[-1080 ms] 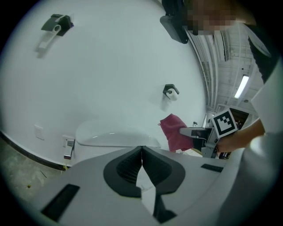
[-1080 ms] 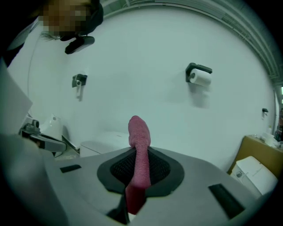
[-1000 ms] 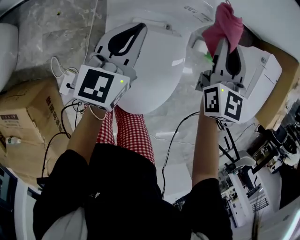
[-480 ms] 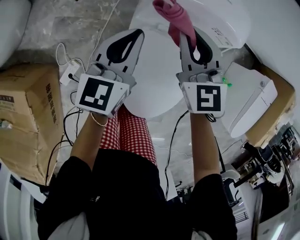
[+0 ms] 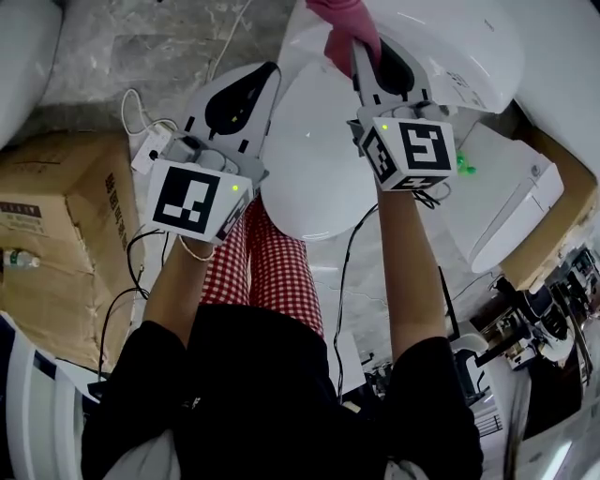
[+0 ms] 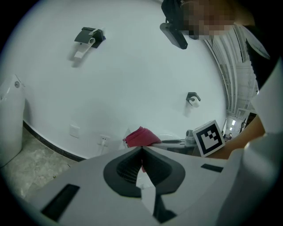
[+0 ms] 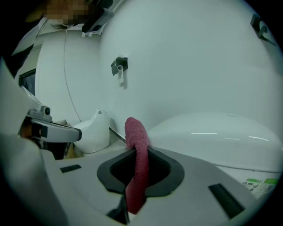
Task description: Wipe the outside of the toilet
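A white toilet [image 5: 319, 159] with its lid down lies below me, its tank [image 5: 450, 42] at the upper right. My right gripper [image 5: 361, 42] is shut on a pink cloth [image 5: 345, 23] and holds it over the toilet's back, near the tank. The same pink cloth [image 7: 137, 150] runs between the shut jaws in the right gripper view, beside the white tank [image 7: 212, 137]. My left gripper [image 5: 267, 75] hovers over the lid's left side, its jaws closed with nothing between them. The left gripper view shows the pink cloth [image 6: 140, 137] ahead.
A cardboard box [image 5: 56, 225] stands at the left, with a white power strip [image 5: 150, 150] and cables on the grey floor. A second white toilet seat unit [image 5: 506, 206] lies at the right. Equipment [image 5: 534, 309] crowds the lower right. Another white fixture [image 7: 90, 130] stands by the wall.
The right gripper carried the pink cloth leftward from beside the toilet to above its back. The left gripper stayed over the lid's left side.
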`<action>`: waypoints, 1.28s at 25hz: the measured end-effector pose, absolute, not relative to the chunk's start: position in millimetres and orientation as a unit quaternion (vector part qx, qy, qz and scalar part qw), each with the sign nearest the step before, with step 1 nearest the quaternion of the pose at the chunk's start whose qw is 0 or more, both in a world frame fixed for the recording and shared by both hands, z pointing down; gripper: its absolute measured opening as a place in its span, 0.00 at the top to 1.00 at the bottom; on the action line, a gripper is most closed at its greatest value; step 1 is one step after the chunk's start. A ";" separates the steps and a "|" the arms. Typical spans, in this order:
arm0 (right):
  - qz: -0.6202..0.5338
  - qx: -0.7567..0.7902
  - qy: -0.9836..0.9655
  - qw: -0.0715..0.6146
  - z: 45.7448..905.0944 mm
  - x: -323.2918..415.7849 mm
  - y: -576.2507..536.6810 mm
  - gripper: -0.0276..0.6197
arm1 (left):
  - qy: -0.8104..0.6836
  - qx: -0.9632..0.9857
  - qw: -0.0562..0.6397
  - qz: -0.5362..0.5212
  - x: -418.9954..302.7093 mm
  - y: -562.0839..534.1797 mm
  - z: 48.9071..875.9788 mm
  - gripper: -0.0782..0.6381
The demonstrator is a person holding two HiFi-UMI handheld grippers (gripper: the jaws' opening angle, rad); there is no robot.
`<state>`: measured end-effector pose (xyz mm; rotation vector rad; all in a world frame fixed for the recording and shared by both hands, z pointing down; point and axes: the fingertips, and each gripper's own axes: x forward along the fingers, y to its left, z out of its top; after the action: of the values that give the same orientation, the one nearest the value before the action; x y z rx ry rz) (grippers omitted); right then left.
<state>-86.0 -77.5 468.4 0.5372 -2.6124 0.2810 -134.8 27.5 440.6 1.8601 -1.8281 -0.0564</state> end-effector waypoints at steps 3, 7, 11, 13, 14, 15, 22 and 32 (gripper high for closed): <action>0.120 0.217 -0.940 0.235 480.0 -86.9 -87.6 0.87 | -0.666 0.695 0.270 -0.022 -133.7 23.0 443.8 0.88; 0.154 0.253 -0.927 0.230 485.5 -88.6 -100.3 0.87 | -0.657 0.702 0.274 -0.021 -137.4 15.2 446.8 0.88; 0.182 0.264 -0.920 0.225 485.3 -85.8 -101.7 0.87 | -0.650 0.708 0.276 -0.017 -139.2 6.4 447.2 0.88; 0.195 0.273 -0.915 0.222 484.9 -82.5 -104.9 0.87 | -0.647 0.711 0.276 -0.017 -138.9 1.2 448.0 0.88; 0.195 0.279 -0.913 0.223 484.5 -79.7 -106.4 0.87 | -0.646 0.712 0.275 -0.017 -138.2 -0.9 448.3 0.88; 0.196 0.286 -0.911 0.223 484.3 -75.9 -108.2 0.87 | -0.644 0.713 0.275 -0.018 -136.8 -2.7 448.6 0.88; 0.225 0.341 -0.891 0.200 482.3 -36.9 -129.7 0.87 | -0.624 0.730 0.278 -0.007 -113.1 -4.8 448.9 0.88; 0.231 0.371 -0.881 0.183 479.5 9.6 -153.1 0.87 | -0.602 0.749 0.277 0.011 -82.5 -6.6 448.5 0.88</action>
<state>9.6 -153.1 479.5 1.0480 -2.4847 0.6508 -82.5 -6.6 448.5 2.0117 -1.6170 0.0302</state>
